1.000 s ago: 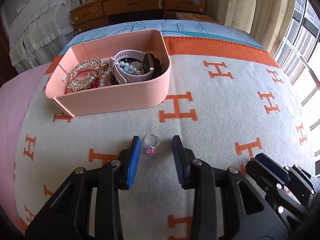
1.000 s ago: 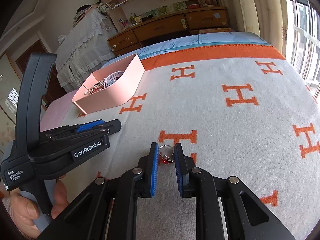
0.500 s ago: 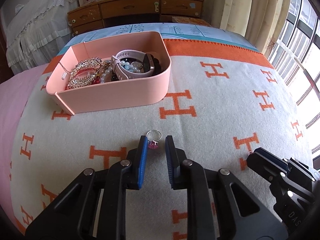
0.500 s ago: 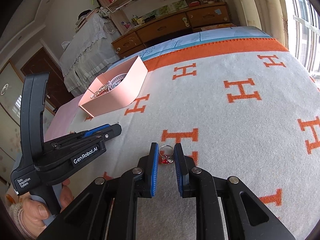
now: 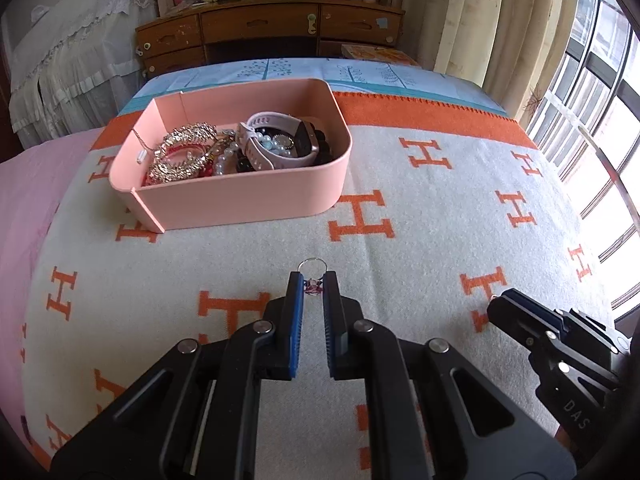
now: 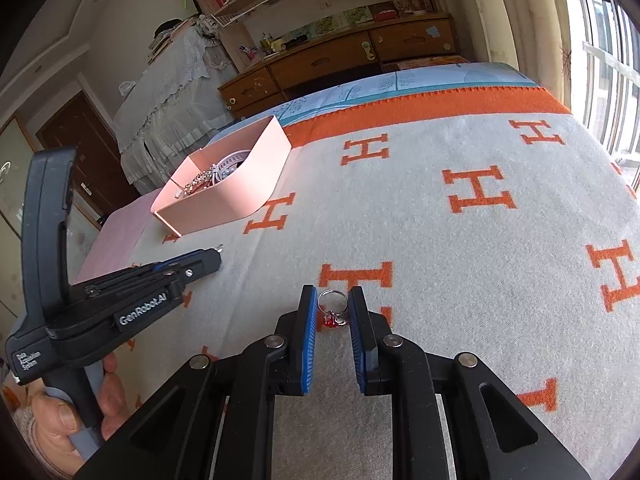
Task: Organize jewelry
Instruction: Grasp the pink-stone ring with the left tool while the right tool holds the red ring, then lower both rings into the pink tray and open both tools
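Observation:
A silver ring with a pink stone point(image 5: 313, 287) sits between the blue pads of my left gripper point(image 5: 313, 280), whose jaws are closing onto the stone just above the blanket. My right gripper point(image 6: 332, 300) is shut on a second silver ring with a red stone point(image 6: 331, 320), low over the blanket. The pink jewelry box point(image 5: 240, 200) stands further up the bed, holding a pale watch point(image 5: 276, 140), gold bracelets point(image 5: 180, 156) and beads. The right wrist view shows the box point(image 6: 240, 200) at far left, with the left gripper point(image 6: 214, 258) and a hand below it.
A grey blanket with orange H marks point(image 5: 400, 200) covers the bed, with a pink sheet point(image 5: 24, 200) at its left edge. A wooden dresser point(image 5: 260, 32) stands beyond the bed and windows point(image 5: 592, 100) are on the right. The right gripper's tip point(image 5: 498, 300) shows at lower right.
My left gripper's jaws have come together around the pink-stone ring, and the gripper has edged forward and slightly up. The right gripper has kept still with its ring.

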Tool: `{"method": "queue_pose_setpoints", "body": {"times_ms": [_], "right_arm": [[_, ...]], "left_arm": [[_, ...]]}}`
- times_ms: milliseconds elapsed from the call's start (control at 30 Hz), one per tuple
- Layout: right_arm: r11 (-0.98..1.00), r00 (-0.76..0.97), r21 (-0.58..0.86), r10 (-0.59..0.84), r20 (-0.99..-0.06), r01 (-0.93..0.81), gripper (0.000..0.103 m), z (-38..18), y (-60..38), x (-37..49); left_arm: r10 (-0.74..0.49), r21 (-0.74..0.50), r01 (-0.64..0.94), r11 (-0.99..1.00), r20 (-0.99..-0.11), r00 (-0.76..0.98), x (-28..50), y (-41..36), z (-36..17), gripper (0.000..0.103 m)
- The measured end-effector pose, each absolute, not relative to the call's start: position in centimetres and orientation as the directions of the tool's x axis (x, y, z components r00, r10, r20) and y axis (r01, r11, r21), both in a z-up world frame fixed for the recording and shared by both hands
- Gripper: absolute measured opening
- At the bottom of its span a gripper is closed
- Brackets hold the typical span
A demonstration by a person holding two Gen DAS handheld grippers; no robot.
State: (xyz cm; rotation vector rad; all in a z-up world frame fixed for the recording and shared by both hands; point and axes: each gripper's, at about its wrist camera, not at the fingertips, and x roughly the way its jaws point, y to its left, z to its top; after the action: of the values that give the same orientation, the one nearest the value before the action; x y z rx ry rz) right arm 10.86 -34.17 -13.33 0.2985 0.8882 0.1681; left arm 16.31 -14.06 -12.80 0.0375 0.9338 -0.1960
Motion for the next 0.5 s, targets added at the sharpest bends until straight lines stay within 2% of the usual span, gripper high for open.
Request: {"method": "queue_pose_setpoints", "body": {"times_ms": [100, 200, 500], "right_arm": [[0.958, 0.615, 0.287, 0.236, -0.752, -0.017, 0.015, -13.0, -33.4, 10.9], [0.953, 0.607, 0.301, 0.264, -0.75, -0.042, 0.015, -11.8, -32.4, 11.3], [0.922, 0.669, 0.351, 0.364, -0.647, -0.163, 0.015, -1.7, -27.3, 16.3]], "left_arm": [[-0.158, -0.057, 0.182, 0.982, -0.776, 0.611, 15.7, -12.5, -10.5, 0.007], [-0.184, -0.096, 0.172, 0.98, -0.762, 0.621, 16.0, -10.1, -8.2, 0.007], [-0.367, -0.344, 0.157, 0.926, -0.718, 0.592, 21.4, -3.6, -2.1, 0.007]]}}
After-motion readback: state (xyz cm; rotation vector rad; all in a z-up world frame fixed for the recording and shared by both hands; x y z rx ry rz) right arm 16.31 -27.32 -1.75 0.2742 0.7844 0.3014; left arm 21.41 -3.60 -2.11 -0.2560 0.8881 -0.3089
